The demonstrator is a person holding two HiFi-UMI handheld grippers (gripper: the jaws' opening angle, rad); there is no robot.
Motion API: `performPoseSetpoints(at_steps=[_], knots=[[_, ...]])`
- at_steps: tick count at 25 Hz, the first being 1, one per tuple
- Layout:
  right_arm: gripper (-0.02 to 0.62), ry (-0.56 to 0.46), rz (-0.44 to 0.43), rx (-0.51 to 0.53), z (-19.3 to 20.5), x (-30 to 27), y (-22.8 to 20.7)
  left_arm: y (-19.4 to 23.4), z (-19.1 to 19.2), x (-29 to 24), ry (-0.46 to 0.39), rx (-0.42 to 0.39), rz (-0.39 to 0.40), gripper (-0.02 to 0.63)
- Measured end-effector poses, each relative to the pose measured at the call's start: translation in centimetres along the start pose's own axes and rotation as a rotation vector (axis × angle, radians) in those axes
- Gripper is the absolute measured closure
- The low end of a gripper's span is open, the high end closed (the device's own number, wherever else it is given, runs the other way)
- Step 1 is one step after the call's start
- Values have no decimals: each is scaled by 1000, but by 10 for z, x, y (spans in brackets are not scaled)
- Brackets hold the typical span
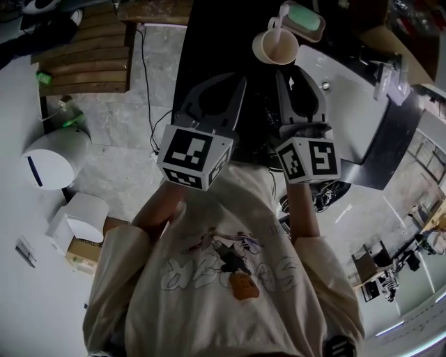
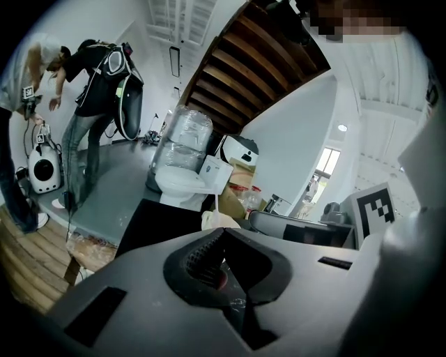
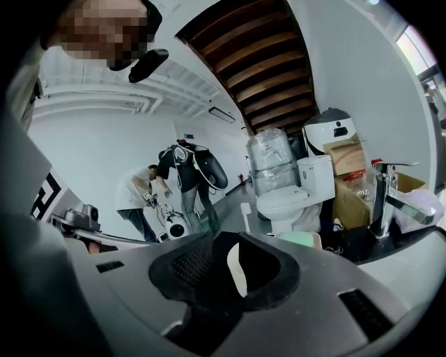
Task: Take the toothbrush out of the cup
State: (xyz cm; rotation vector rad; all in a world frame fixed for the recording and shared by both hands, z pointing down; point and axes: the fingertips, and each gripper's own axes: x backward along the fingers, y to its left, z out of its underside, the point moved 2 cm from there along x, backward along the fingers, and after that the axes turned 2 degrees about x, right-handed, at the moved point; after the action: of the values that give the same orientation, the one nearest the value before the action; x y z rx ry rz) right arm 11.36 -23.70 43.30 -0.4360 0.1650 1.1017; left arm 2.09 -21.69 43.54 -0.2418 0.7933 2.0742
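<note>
A cream cup (image 1: 275,47) stands on the dark counter (image 1: 209,42), and a pale toothbrush (image 1: 276,25) rises out of it. My right gripper (image 1: 297,72) is just short of the cup, with its jaws apart and nothing between the pads. In the right gripper view the cup (image 3: 236,268) shows through the gap of the right gripper (image 3: 233,244), with the toothbrush (image 3: 245,209) above. My left gripper (image 1: 242,79) is to the left of the cup, tips together. In the left gripper view the left gripper (image 2: 221,236) is shut and empty, with the cup (image 2: 217,220) beyond.
A green-lidded dish (image 1: 305,19) sits right behind the cup. A white basin (image 1: 352,90) with a chrome tap (image 3: 382,195) lies to the right. A toilet (image 3: 289,199) and cardboard boxes stand beyond. Wooden steps (image 1: 83,56) and a white round unit (image 1: 52,160) are on the left. People stand far off.
</note>
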Motion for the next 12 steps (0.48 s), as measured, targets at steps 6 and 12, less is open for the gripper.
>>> performPoseSetpoints(at_steps=[6, 12], knots=[[459, 13, 1, -4, -3, -20, -10, 5, -3, -17, 14, 1, 8, 591], [436, 44, 13, 55, -6, -40, -17, 12, -8, -35, 21, 7, 14, 591]])
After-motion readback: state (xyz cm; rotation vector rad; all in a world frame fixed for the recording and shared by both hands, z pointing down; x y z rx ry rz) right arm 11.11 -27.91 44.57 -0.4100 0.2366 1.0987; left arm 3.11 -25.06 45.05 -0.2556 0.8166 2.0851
